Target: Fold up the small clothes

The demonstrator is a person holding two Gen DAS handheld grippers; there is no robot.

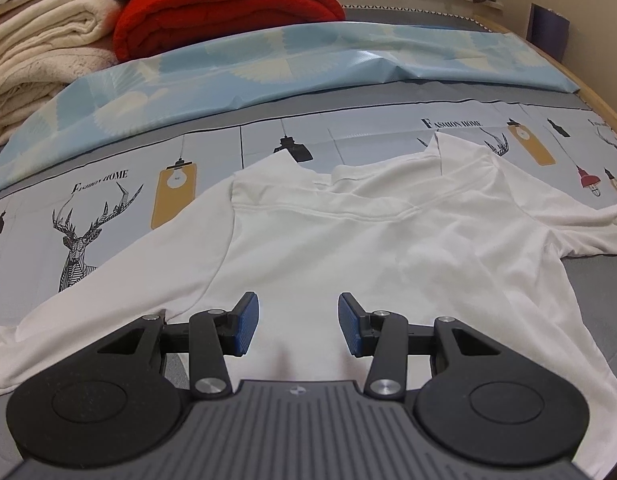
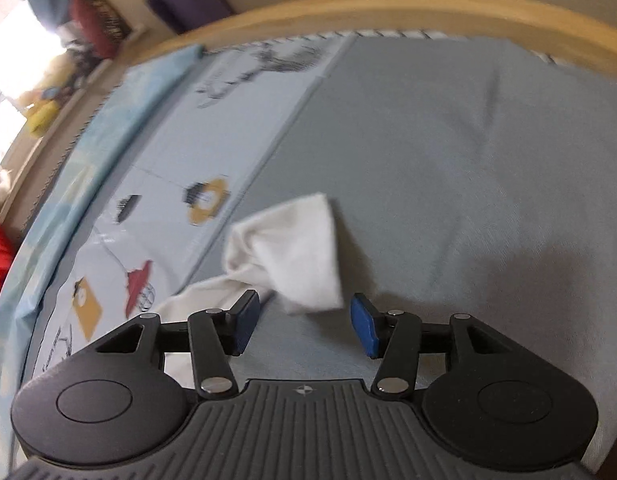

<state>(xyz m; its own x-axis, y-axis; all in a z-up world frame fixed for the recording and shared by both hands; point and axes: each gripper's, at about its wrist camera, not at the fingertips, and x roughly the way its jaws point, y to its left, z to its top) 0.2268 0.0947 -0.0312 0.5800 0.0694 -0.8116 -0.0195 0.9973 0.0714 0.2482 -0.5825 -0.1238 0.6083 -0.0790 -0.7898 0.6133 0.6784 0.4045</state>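
A white short-sleeved shirt (image 1: pixel 328 248) lies spread flat on the printed bed cover (image 1: pixel 108 208), collar toward the far side. My left gripper (image 1: pixel 298 308) hovers over the shirt's lower middle, open, with nothing between its blue pads. In the right wrist view the shirt's white sleeve (image 2: pixel 296 248) lies crumpled on the grey part of the cover. My right gripper (image 2: pixel 304 312) stands open just behind the sleeve's end; the cloth sits ahead of the pads, and neither pad presses on it.
Folded cream blankets (image 1: pixel 40 52) and a red quilt (image 1: pixel 228 8) are stacked at the far left. A light blue patterned sheet (image 1: pixel 288 56) lies beyond the shirt. The wooden bed frame (image 2: pixel 348 8) borders the far side, with a purple box (image 2: pixel 188 0) behind it.
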